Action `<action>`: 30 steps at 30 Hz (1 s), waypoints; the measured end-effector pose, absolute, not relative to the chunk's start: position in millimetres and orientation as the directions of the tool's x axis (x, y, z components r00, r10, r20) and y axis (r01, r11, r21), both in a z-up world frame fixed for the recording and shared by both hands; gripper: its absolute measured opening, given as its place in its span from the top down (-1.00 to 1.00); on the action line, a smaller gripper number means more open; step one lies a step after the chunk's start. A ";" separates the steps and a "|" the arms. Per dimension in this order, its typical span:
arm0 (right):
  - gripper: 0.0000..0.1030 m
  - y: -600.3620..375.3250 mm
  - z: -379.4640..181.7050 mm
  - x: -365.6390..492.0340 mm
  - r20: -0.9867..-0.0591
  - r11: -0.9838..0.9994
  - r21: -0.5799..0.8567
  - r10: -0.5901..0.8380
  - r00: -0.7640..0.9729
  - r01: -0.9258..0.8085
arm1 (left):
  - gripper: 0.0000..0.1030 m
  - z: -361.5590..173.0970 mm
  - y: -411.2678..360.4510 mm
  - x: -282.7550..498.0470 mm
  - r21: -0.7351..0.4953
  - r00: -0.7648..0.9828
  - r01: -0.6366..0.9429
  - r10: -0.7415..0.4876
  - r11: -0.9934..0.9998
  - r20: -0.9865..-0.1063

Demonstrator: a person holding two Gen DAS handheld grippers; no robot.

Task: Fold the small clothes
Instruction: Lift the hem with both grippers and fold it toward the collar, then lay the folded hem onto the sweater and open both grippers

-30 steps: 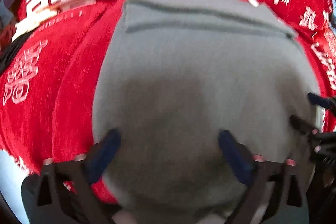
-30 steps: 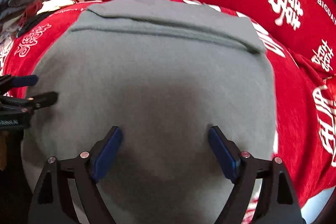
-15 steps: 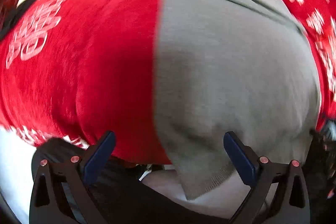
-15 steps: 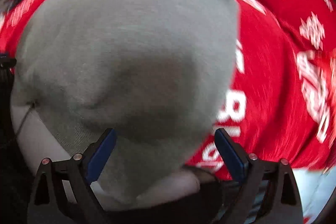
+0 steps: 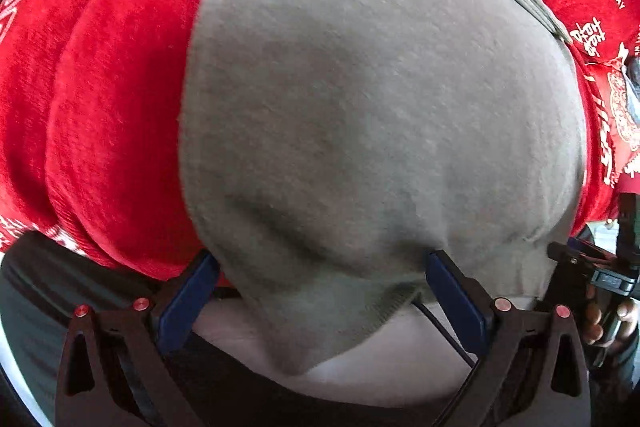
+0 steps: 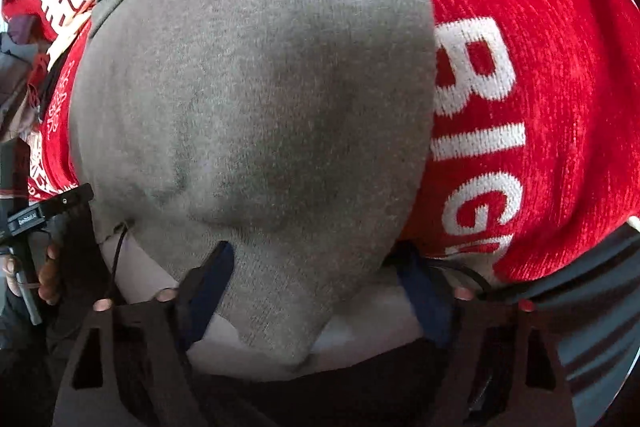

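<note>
A grey garment [image 5: 380,131] fills the middle of the left wrist view and lies on a red cloth [image 5: 112,115] with white printed characters and letters. Its near edge, which has a ribbed hem, hangs over the edge of the red cloth toward the bottom of the frame. At the top right of this view a folded band of the garment runs as a seam-like line.

The left tool [image 5: 320,301] sits at the bottom of the frame with its two blue pads wide apart. The hanging corner of the garment comes down between them. The pads are close to the fabric on both sides but are not pressed together on it.

In the right wrist view the garment [image 6: 256,99] again covers the centre, with the red cloth [image 6: 532,75] on the right, where large white letters read "BIG". The right tool [image 6: 316,291] is also at the bottom with its pads apart, and the other lower corner of the garment hangs between them. The left pad [image 6: 208,287] touches the fabric.

At the left edge of this view, a hand [image 6: 48,275] holds the other device.
</note>
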State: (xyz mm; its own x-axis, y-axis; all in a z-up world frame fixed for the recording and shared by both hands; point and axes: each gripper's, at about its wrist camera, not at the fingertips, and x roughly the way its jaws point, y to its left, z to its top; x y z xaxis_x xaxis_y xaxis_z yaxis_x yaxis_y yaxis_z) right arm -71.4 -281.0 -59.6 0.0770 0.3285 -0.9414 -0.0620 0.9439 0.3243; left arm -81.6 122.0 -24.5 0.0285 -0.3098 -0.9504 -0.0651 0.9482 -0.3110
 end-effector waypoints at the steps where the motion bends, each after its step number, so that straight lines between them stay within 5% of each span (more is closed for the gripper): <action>1: -0.24 -278.7 -60.2 -72.8 -0.937 0.938 0.338 0.342 0.067 -0.073 | -0.99 -24.7 124.4 -83.0 -0.314 0.021 -0.062 -0.313 0.948 -0.950; 4: 0.05 -266.2 -67.0 -74.1 -0.946 0.943 0.319 0.323 0.033 -0.092 | -0.98 -28.5 121.4 -84.8 -0.309 0.007 -0.061 -0.309 0.949 -0.951; 8: 0.57 -257.9 -61.3 -73.4 -0.937 0.932 0.340 0.347 0.040 -0.129 | -0.50 -24.1 133.1 -85.1 -0.331 0.012 -0.089 -0.331 0.939 -0.943; 16: 0.55 -246.6 -62.4 -77.6 -0.938 0.932 0.338 0.345 0.028 -0.130 | -0.07 -31.0 150.7 -94.7 -0.366 -0.025 -0.142 -0.373 0.920 -0.928; 18: 0.55 -252.5 -63.3 -74.3 -0.936 0.931 0.344 0.351 0.036 -0.123 | 0.31 -34.1 146.6 -100.5 -0.364 -0.040 -0.135 -0.372 0.922 -0.927; 21: 0.59 -265.3 -58.8 -73.5 -0.929 0.923 0.357 0.367 0.047 -0.146 | 0.61 -38.9 132.1 -107.3 -0.363 -0.054 -0.137 -0.373 0.922 -0.926; 22: 0.82 -266.3 -56.7 -75.0 -0.929 0.921 0.353 0.366 0.054 -0.162 | 0.73 -34.4 127.5 -101.1 -0.364 -0.053 -0.133 -0.373 0.922 -0.926; 23: 0.85 -266.6 -55.0 -76.1 -0.930 0.921 0.349 0.363 0.057 -0.173 | 0.81 -31.9 125.9 -102.1 -0.363 -0.048 -0.123 -0.371 0.924 -0.927; 30: 0.88 -273.8 -26.1 -82.9 -0.879 0.889 0.416 0.448 0.166 -0.193 | 0.82 -3.2 120.3 -116.3 -0.370 0.073 -0.082 -0.365 0.925 -0.928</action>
State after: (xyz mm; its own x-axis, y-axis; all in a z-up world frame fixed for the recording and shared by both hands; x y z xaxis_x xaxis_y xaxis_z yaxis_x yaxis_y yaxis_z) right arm -82.9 -273.8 -26.1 0.1662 0.4476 -0.8786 -0.1928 0.8886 0.4162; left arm -116.3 120.3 -3.2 0.0726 -0.3649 -0.9282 -0.0816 0.9254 -0.3701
